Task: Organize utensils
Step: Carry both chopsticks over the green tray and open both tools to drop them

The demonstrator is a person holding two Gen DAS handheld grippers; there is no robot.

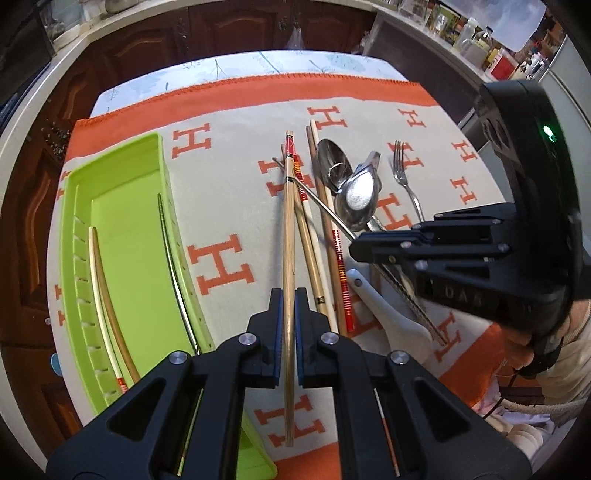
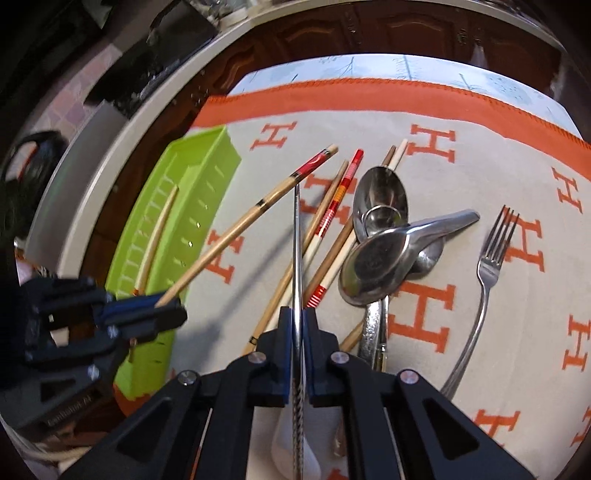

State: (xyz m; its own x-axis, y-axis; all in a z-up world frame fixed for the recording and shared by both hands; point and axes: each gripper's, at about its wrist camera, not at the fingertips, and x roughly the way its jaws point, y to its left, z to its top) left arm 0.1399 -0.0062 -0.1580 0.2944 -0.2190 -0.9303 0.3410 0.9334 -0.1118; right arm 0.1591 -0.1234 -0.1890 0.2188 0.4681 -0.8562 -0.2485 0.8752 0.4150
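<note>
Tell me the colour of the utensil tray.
Lime green tray, shown best in the left wrist view.

a home kitchen: dark carved wooden cabinets (image 1: 229, 26) run under a pale countertop (image 1: 413, 22) crowded with jars and bottles (image 1: 469, 37), and a table draped in an orange-and-cream cloth (image 1: 229, 206) carries scattered cutlery (image 2: 380, 236).

I am looking at dark wooden cabinets (image 1: 236, 26) running behind the table, a pale countertop (image 1: 22, 122) curving around, and jars (image 1: 469, 37) crowding a sunlit shelf.
</note>
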